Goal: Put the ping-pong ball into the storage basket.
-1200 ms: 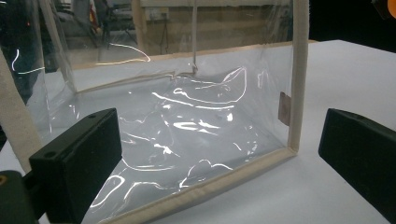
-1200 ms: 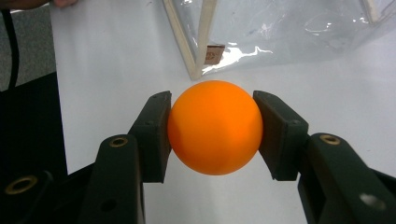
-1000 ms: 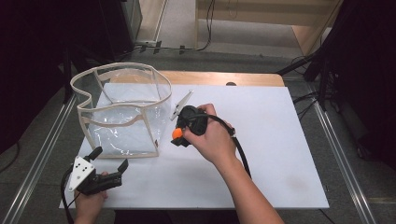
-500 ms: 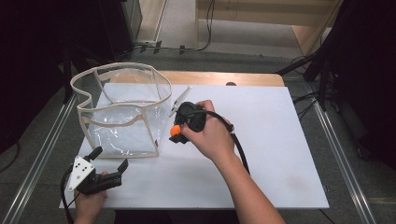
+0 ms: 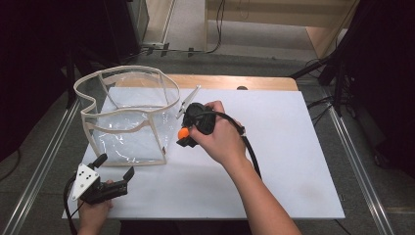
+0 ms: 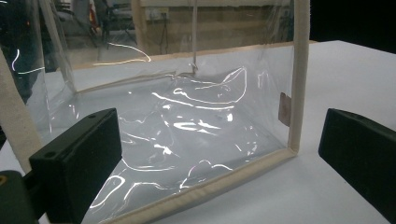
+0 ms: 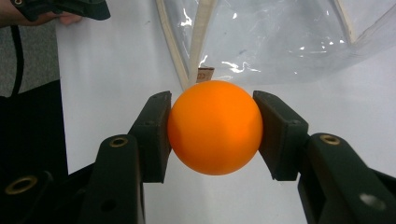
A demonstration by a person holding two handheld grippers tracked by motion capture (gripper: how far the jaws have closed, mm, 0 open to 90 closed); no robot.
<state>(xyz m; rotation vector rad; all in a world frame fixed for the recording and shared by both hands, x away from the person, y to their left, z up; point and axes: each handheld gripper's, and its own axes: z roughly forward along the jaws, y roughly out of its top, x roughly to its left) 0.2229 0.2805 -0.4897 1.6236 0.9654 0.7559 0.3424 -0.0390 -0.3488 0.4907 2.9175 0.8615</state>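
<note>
— What's the right gripper [image 7: 212, 135] got hold of?

— An orange ball [image 7: 215, 127]. The jaws are clamped on it from both sides, and it hangs clear of the white table [image 5: 293, 161], just beside the near right corner of the clear bag [image 5: 128, 117].

— The bag with the cream trim?

— That one. It stands open-topped at the left of the table, and from above I see nothing lying inside it, though the plastic glares a good deal.

— And the other hand?

— The left gripper [image 5: 113, 172] sits low at the near left corner of the table, jaws apart, holding nothing. Through its own camera you look straight at the bag's front wall between the two black jaws; it is close but not touching.

— So how far along would you say they are?

— Nobody has told me the goal. My guess is the ball belongs in the bag: the pick-up looks done, the drop is not, since the ball is outside and lower than the rim
</note>
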